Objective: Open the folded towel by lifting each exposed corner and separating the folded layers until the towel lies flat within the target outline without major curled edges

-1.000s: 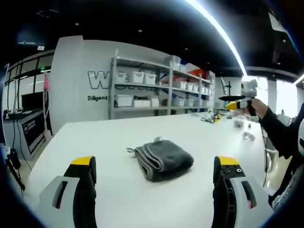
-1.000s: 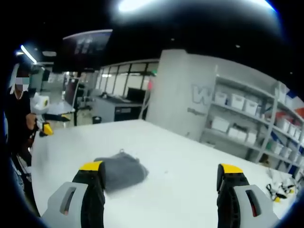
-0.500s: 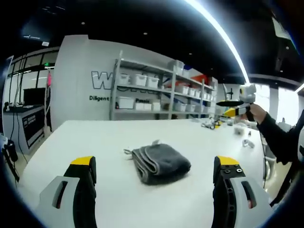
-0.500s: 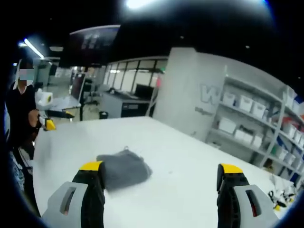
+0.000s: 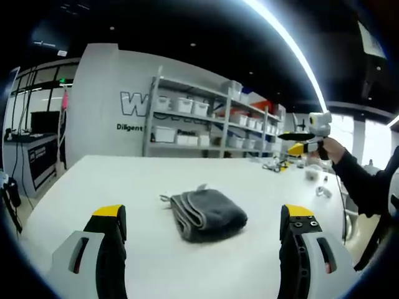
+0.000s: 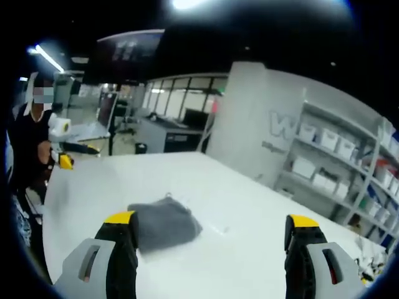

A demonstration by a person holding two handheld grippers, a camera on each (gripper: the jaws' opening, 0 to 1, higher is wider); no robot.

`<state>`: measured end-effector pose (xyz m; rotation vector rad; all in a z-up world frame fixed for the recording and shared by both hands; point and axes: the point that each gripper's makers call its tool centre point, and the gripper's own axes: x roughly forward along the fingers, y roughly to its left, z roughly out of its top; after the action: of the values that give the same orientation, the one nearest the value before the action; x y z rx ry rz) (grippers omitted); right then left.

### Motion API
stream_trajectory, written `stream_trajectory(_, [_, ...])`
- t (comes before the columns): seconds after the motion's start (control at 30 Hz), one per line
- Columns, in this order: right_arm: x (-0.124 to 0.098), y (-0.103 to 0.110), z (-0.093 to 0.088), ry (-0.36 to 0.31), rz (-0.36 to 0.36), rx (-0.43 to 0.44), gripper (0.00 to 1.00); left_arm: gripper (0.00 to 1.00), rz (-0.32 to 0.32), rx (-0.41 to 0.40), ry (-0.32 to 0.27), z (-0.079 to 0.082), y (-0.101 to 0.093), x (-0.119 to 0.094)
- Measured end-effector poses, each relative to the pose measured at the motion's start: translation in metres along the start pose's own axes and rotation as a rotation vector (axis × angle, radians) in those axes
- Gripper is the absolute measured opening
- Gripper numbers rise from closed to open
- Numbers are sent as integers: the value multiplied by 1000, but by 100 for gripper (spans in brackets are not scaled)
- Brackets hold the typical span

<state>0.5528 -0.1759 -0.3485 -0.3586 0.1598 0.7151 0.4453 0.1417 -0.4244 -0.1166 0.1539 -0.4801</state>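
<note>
The left gripper (image 5: 203, 224) stands with its jaws wide apart at the bottom of the left gripper view, holding nothing. The right gripper (image 6: 213, 232) likewise has its jaws spread and empty. The grey towel (image 5: 206, 213), folded in layers, lies on the white table (image 5: 93, 180) at frame centre, between and beyond the left jaws. In the right gripper view the towel (image 6: 163, 223) sits at lower left, just beside the left jaw. Shelving with white bins (image 5: 187, 118) stands behind the table.
</note>
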Motion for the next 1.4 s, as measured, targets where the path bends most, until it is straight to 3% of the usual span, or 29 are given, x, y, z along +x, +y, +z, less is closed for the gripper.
stream_trajectory(0.73, [20, 3, 2, 22, 59, -42, 99, 100, -14, -60, -22, -1, -10, 7])
stream_trajectory(1.4, [38, -5, 3, 36, 95, -62, 99, 99, 4, -85, -38, 0, -6, 11])
